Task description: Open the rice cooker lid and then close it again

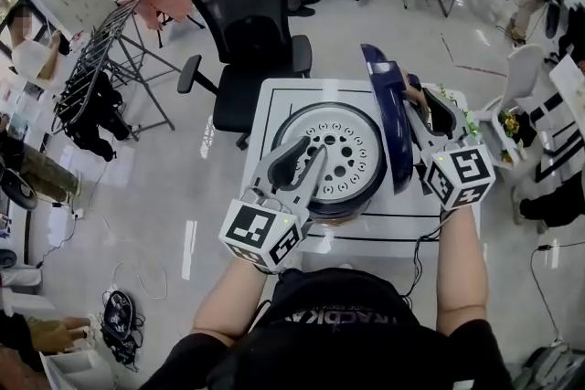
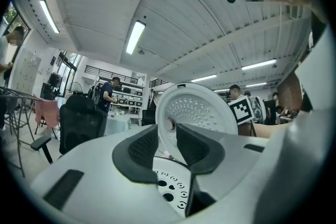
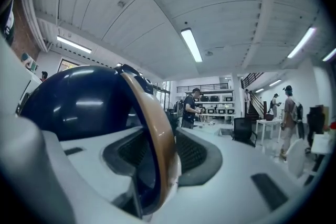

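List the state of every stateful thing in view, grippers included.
rice cooker lid: open, standing upright.
perforated plate: lying flat over the cooker's mouth.
left gripper: jaws apart, nothing gripped, above the plate.
right gripper: jaws closing, lid's gold rim between them.
office chair: unoccupied.

left gripper (image 2: 167, 136): dark pads partly apart, nothing pressed between them. rice cooker lid (image 2: 202, 110): white dimpled inner face, upright, beyond the gap. perforated plate (image 2: 170, 186): below the jaws. marker cube (image 2: 240, 110): right of lid. black office chair (image 2: 79, 120), standing person (image 2: 107, 99): background left.
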A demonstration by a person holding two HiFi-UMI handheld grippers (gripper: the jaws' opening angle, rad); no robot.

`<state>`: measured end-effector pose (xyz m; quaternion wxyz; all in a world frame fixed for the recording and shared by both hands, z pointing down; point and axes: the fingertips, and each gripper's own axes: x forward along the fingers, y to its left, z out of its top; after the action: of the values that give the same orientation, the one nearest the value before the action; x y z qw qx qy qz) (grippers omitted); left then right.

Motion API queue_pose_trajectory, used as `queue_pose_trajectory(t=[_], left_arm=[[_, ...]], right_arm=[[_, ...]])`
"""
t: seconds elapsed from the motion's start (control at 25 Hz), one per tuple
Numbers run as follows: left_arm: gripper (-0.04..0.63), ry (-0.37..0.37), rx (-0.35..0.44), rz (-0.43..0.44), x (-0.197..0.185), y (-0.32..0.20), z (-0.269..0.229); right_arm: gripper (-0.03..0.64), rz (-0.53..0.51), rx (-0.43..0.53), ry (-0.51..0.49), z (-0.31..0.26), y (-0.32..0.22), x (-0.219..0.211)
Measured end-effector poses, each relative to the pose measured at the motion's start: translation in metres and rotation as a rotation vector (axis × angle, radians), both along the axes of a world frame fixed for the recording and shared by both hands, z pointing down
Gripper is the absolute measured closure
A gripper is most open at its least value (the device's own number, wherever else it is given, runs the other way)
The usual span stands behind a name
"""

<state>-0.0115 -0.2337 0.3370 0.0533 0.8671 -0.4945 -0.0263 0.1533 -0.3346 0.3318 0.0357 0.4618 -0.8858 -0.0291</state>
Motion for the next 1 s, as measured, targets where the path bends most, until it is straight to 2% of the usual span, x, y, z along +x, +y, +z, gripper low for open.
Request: queue_pose_trajectory(t=[0.4, 1.0], left_arm=[[0.482, -0.017, -0.024, -0.015, 0.031, 0.006, 0.009], [0.478, -0.041, -0.062, -0.032, 0.036, 0.034, 0.018]], right_arm=[[0.474, 0.015, -0.027, -0.051, 0.008, -0.004, 0.039], [0.479, 0.047, -0.057, -0.117, 0.023, 0.013, 0.06]])
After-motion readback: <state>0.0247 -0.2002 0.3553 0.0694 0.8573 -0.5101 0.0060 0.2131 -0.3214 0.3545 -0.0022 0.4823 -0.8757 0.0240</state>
